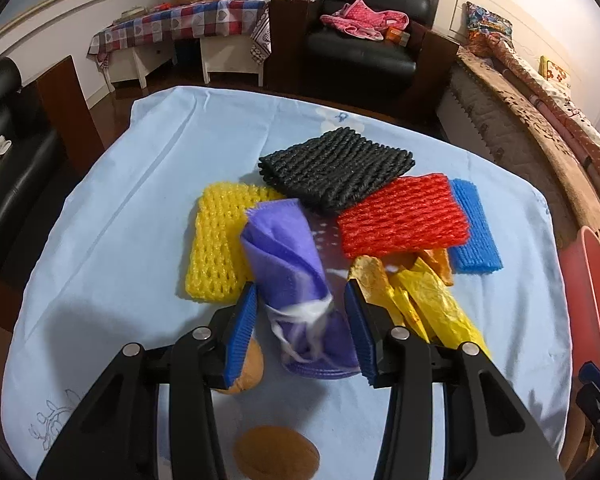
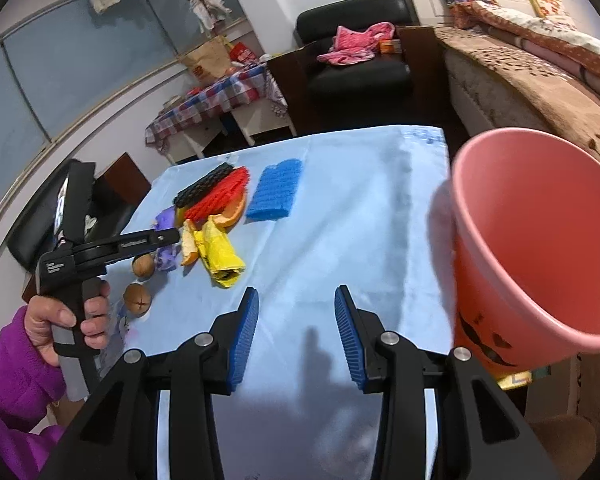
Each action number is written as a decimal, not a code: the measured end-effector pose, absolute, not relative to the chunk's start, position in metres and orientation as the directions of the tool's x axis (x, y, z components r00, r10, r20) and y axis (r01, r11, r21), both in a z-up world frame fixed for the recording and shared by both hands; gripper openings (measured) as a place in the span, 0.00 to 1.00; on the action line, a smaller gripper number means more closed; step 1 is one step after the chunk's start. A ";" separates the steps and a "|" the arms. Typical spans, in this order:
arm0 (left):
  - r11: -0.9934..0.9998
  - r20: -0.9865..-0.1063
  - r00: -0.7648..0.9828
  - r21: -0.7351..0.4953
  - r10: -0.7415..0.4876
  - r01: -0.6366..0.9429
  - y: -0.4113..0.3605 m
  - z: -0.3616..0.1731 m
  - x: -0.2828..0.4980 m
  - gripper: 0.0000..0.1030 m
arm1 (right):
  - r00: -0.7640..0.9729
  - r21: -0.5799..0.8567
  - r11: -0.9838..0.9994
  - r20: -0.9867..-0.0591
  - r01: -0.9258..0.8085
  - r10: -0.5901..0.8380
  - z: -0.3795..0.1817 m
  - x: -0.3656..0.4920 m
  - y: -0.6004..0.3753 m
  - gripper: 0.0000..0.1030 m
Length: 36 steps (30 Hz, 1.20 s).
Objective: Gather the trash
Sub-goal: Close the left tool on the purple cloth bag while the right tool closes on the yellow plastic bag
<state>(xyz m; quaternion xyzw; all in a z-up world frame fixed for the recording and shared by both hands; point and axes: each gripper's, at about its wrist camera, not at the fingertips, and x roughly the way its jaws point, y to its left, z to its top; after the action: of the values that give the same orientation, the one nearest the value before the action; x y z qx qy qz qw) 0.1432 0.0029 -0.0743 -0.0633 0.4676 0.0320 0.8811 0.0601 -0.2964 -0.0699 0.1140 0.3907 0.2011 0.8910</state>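
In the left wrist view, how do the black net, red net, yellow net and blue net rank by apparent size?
1. black net and red net: look alike, not ranked.
2. yellow net, partly hidden by the purple cloth.
3. blue net, partly under the red one, so unsure.

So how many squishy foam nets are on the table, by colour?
Black foam net: 1
Red foam net: 1
Blue foam net: 1
Yellow foam net: 1
Total: 4
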 end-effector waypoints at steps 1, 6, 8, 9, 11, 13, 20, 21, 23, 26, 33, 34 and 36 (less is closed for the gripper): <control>0.990 -0.827 0.563 -0.081 -0.001 -0.118 0.003 -0.075 0.143 0.44 | 0.608 0.361 0.890 -0.651 -0.279 0.455 -0.069 0.062 -0.293 0.38; 0.987 -0.819 0.573 -0.100 -0.009 -0.129 0.012 -0.076 0.145 0.42 | 0.567 0.363 0.866 -0.655 -0.344 0.500 -0.067 0.072 -0.270 0.38; 0.985 -0.819 0.574 -0.111 -0.014 -0.134 0.015 -0.076 0.144 0.39 | 0.546 0.369 0.854 -0.657 -0.368 0.519 -0.067 0.076 -0.261 0.38; 0.984 -0.818 0.575 -0.121 -0.023 -0.133 0.017 -0.075 0.143 0.39 | 0.534 0.374 0.846 -0.659 -0.379 0.531 -0.068 0.079 -0.255 0.38; 0.984 -0.815 0.578 -0.129 -0.034 -0.124 0.018 -0.075 0.141 0.37 | 0.507 0.384 0.833 -0.664 -0.399 0.550 -0.070 0.084 -0.246 0.38; 0.984 -0.812 0.582 -0.136 -0.043 -0.117 0.017 -0.073 0.139 0.36 | 0.485 0.387 0.824 -0.672 -0.414 0.560 -0.072 0.090 -0.238 0.38; 0.979 -0.785 0.612 -0.187 -0.096 -0.086 0.021 -0.061 0.128 0.36 | 0.444 0.371 0.813 -0.697 -0.449 0.563 -0.080 0.115 -0.209 0.38; 0.978 -0.782 0.615 -0.191 -0.101 -0.082 0.022 -0.058 0.127 0.36 | 0.443 0.363 0.814 -0.701 -0.453 0.559 -0.081 0.119 -0.205 0.38; 0.977 -0.777 0.619 -0.200 -0.111 -0.075 0.022 -0.055 0.125 0.36 | 0.442 0.351 0.819 -0.709 -0.455 0.550 -0.083 0.126 -0.199 0.38; 0.976 -0.773 0.623 -0.207 -0.119 -0.070 0.022 -0.053 0.123 0.36 | 0.439 0.336 0.821 -0.718 -0.462 0.540 -0.087 0.135 -0.191 0.38; 0.972 -0.769 0.625 -0.224 -0.134 -0.066 0.023 -0.050 0.118 0.36 | 0.416 0.306 0.829 -0.752 -0.467 0.512 -0.101 0.145 -0.177 0.38; 0.972 -0.768 0.626 -0.225 -0.136 -0.064 0.023 -0.050 0.117 0.36 | 0.420 0.299 0.831 -0.752 -0.469 0.508 -0.102 0.144 -0.177 0.37; 0.972 -0.764 0.630 -0.227 -0.140 -0.060 0.022 -0.048 0.115 0.36 | 0.420 0.288 0.833 -0.757 -0.473 0.501 -0.103 0.143 -0.176 0.24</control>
<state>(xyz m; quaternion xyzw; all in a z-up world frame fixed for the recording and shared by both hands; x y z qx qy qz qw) 0.1146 0.0224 -0.0477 -0.1161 0.4297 -0.0222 0.8952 0.1427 -0.1764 -0.1029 0.0154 0.4545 0.2888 0.8425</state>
